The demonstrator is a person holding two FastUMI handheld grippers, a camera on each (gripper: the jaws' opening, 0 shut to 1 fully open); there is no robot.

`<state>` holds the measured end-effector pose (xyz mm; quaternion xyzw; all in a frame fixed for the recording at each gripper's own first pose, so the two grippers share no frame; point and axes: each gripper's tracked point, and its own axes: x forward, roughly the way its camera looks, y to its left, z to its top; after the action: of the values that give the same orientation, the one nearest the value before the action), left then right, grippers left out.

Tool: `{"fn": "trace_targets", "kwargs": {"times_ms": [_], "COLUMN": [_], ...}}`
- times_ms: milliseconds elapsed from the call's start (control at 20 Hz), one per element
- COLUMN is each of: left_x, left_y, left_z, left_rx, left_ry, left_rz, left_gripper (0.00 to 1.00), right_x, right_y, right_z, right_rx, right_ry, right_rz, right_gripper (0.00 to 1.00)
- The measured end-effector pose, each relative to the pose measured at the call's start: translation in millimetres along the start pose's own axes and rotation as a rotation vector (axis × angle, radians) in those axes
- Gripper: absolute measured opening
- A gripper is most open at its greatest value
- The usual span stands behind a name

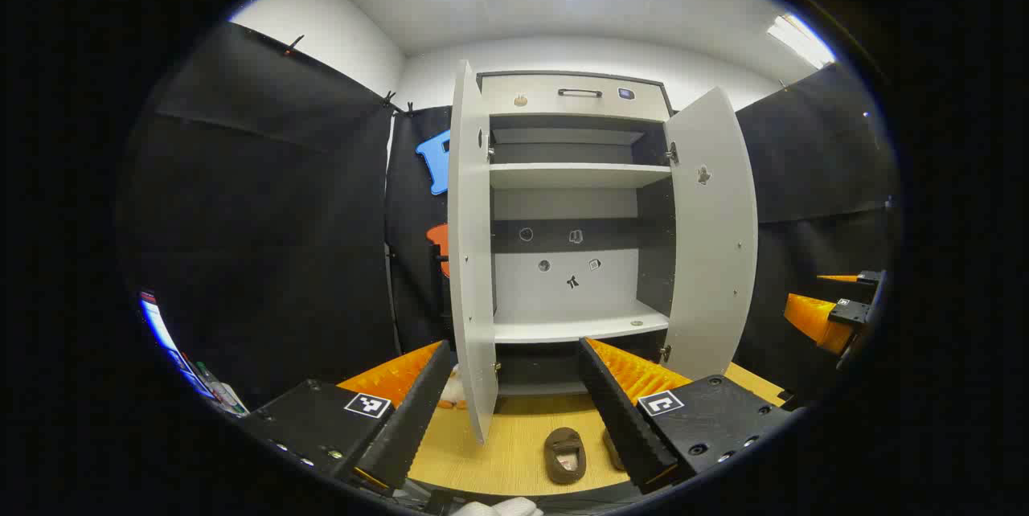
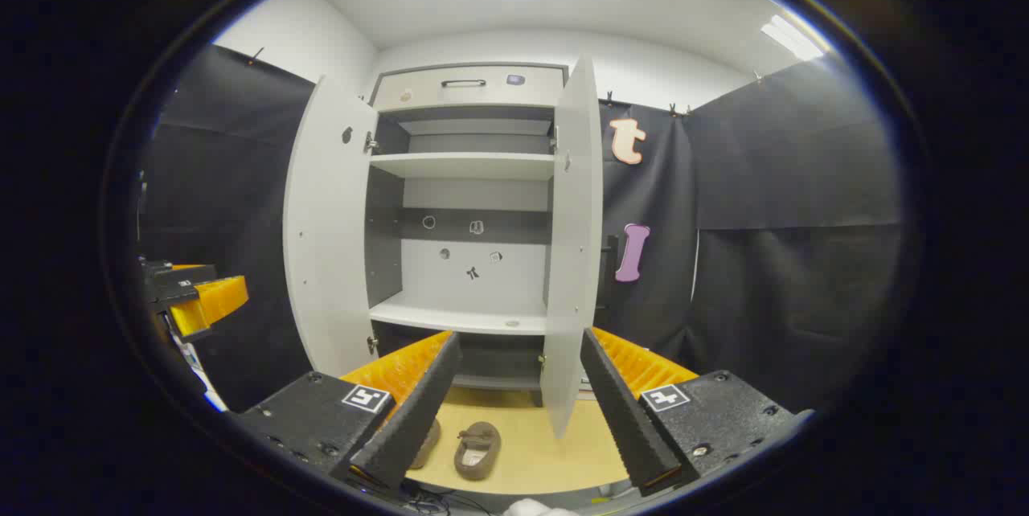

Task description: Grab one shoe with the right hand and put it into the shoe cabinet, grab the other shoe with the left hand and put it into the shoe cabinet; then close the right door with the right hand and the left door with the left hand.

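A white shoe cabinet [image 1: 575,178] stands ahead with its left door [image 1: 470,259] and right door [image 1: 711,243] swung wide. Its lower shelf [image 1: 579,329] is bare. Two brown shoes lie on the wooden floor in front: one shoe [image 1: 565,456] in plain sight, the other shoe [image 1: 611,445] half hidden behind a finger. My left gripper [image 1: 514,343] hangs open above them, holding nothing. In the right gripper view the cabinet [image 2: 466,178] and both shoes [image 2: 477,449] [image 2: 426,442] lie under my open, empty right gripper [image 2: 521,335].
A drawer with a dark handle [image 1: 579,92] tops the cabinet. A small white and orange object [image 1: 453,391] sits by the foot of the left door. The right gripper [image 1: 828,315] shows at the right edge, the left gripper [image 2: 197,295] at the left edge. Black cloth walls flank the cabinet.
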<state>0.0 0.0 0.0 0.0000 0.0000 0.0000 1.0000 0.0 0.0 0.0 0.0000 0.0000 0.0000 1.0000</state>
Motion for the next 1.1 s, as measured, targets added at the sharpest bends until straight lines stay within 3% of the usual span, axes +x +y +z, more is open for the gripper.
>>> {"fn": "trace_targets", "kwargs": {"times_ms": [750, 900, 1100], "left_x": [-2.7, -4.6, -5.4], "left_y": [5.3, 6.9, 9.0], "left_z": [-4.3, -8.5, -11.3], "left_rx": [0.011, 0.013, 0.011], "left_ry": [0.01, 0.02, 0.029], "left_rz": [-0.001, 0.002, 0.011], "left_gripper": [0.95, 0.96, 0.95], "right_x": [5.7, 15.8, 33.5], "right_y": [11.6, 17.0, 28.2], "right_z": [-13.4, -38.9, -107.0], "right_rx": [-0.006, -0.024, -0.049], "right_ry": [0.027, 0.072, 0.215], "right_rz": [0.009, 0.018, 0.056], "right_gripper": [0.99, 0.99, 0.99]}}
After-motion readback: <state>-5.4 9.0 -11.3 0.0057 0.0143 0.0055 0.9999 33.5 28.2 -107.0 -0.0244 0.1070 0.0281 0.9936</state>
